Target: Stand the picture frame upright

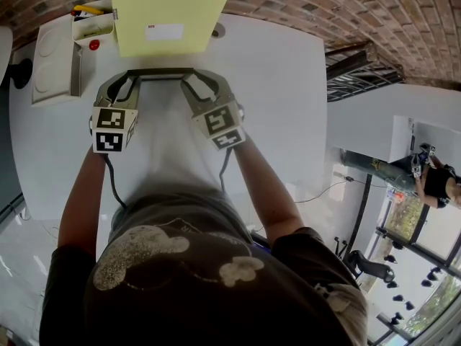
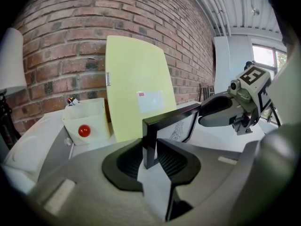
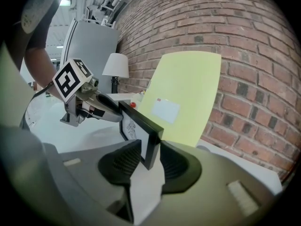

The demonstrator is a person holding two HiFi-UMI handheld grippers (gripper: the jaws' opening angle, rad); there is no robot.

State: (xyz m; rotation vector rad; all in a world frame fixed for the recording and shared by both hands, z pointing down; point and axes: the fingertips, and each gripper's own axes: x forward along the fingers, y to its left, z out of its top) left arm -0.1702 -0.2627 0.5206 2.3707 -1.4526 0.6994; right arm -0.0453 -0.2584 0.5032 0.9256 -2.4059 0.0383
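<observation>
A black picture frame (image 1: 160, 73) with a white print stands upright, seen edge-on from above in the head view. My left gripper (image 1: 130, 78) is shut on its left end, and my right gripper (image 1: 190, 82) is shut on its right end. In the left gripper view the frame's corner (image 2: 149, 142) sits between the ribbed pads (image 2: 129, 161), and the right gripper (image 2: 221, 112) holds the far end. In the right gripper view the frame (image 3: 141, 126) is pinched at its near corner, with the left gripper (image 3: 101, 108) at the other end. Whether the frame's bottom rests on the table is hidden.
A pale yellow board (image 1: 169, 13) leans against the brick wall just behind the frame. A white box (image 2: 87, 119) holding a red ball (image 2: 83, 130) sits to the left, beside a white tray (image 1: 52, 60). A lamp (image 3: 115, 65) stands further left on the white table (image 1: 288, 99).
</observation>
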